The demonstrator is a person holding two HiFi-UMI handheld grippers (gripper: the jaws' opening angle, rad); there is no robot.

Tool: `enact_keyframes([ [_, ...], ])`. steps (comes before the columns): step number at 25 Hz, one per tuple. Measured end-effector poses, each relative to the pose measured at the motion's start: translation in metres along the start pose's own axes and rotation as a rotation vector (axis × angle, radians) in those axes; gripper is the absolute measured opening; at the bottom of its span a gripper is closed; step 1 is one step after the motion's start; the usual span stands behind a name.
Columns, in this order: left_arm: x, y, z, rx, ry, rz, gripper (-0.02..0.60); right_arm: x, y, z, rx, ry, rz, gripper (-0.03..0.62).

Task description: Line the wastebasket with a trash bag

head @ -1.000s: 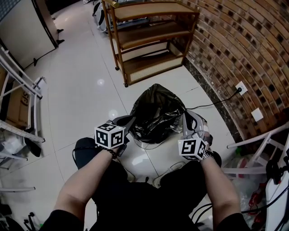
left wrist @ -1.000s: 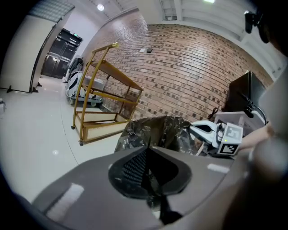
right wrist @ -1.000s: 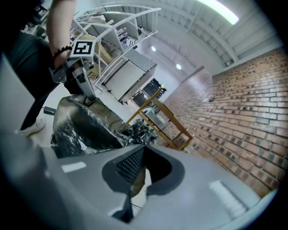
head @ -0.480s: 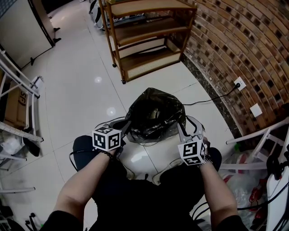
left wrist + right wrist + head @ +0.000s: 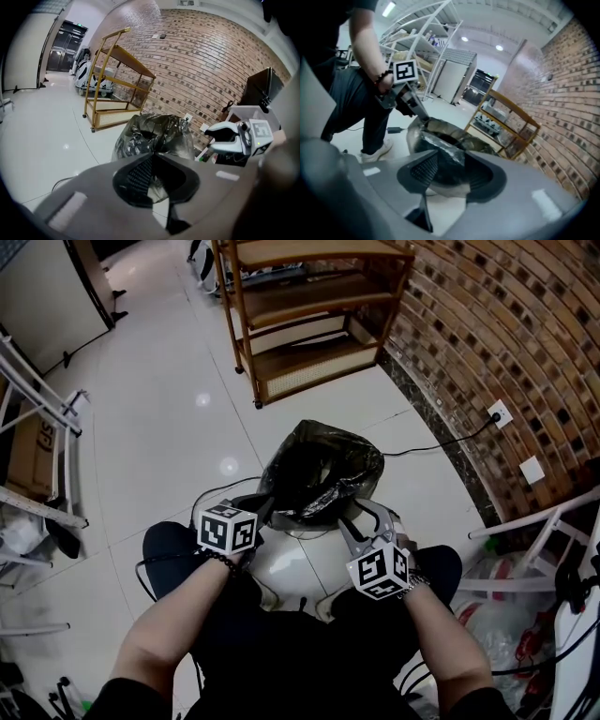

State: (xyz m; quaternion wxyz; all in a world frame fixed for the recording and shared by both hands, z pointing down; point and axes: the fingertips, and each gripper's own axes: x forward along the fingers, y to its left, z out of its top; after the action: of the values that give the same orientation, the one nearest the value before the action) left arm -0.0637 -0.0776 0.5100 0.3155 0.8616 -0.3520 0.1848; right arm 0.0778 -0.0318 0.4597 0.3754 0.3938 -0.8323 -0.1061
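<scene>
A black trash bag (image 5: 321,470) sits puffed up in the round pale wastebasket (image 5: 286,554) on the floor in front of me. My left gripper (image 5: 265,506) is at the bag's near left edge, jaws shut on the film there; the right gripper view shows its tips (image 5: 423,118) at the bag's rim. In the left gripper view, the bag (image 5: 152,133) lies just beyond the left gripper (image 5: 152,176). My right gripper (image 5: 364,519) is at the near right of the rim. Its jaws have just been opening and stand apart, with the bag (image 5: 443,150) beyond them, not pinched.
A wooden shelf cart (image 5: 309,315) stands behind the basket, with a brick wall (image 5: 497,334) to the right. A cable runs to a wall socket (image 5: 501,416). White racks (image 5: 37,409) line the left. A white frame (image 5: 534,540) and plastic bags (image 5: 506,615) lie at the right.
The right gripper let go of the bag, opened its jaws and moved down and toward the near middle. The left gripper sank a little with the bag's edge. The bag sits lower.
</scene>
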Motion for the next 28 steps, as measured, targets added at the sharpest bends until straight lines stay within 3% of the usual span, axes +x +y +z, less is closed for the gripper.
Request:
enact_keyframes([
  [3,-0.003,0.004,-0.003,0.022,0.014,0.008,0.005,0.006,0.023,0.008,-0.028,-0.004,0.058,0.173],
  [8,-0.006,0.003,-0.019,0.071,0.047,0.004,0.005,0.01,0.001,0.027,0.007,-0.033,0.024,0.173],
  [10,-0.007,-0.003,-0.024,0.105,0.055,-0.006,0.005,0.019,0.0,0.03,-0.016,-0.017,0.057,0.21],
  [14,-0.011,0.0,-0.036,0.133,0.068,0.004,0.005,0.042,0.032,0.016,-0.061,0.095,0.252,0.242],
  [17,-0.015,0.019,-0.04,0.075,0.073,0.038,0.005,0.045,0.068,0.002,-0.094,0.189,0.404,0.242],
  [22,-0.016,0.032,-0.04,0.035,0.085,0.035,0.017,0.036,0.116,-0.01,-0.123,0.265,0.558,0.241],
  [24,-0.014,0.028,-0.04,0.041,0.099,0.015,0.03,0.032,0.117,-0.007,-0.107,0.252,0.561,0.241],
  [28,-0.008,0.012,-0.04,0.049,0.12,-0.042,0.044,0.038,0.064,0.002,-0.043,0.202,0.4,0.241],
])
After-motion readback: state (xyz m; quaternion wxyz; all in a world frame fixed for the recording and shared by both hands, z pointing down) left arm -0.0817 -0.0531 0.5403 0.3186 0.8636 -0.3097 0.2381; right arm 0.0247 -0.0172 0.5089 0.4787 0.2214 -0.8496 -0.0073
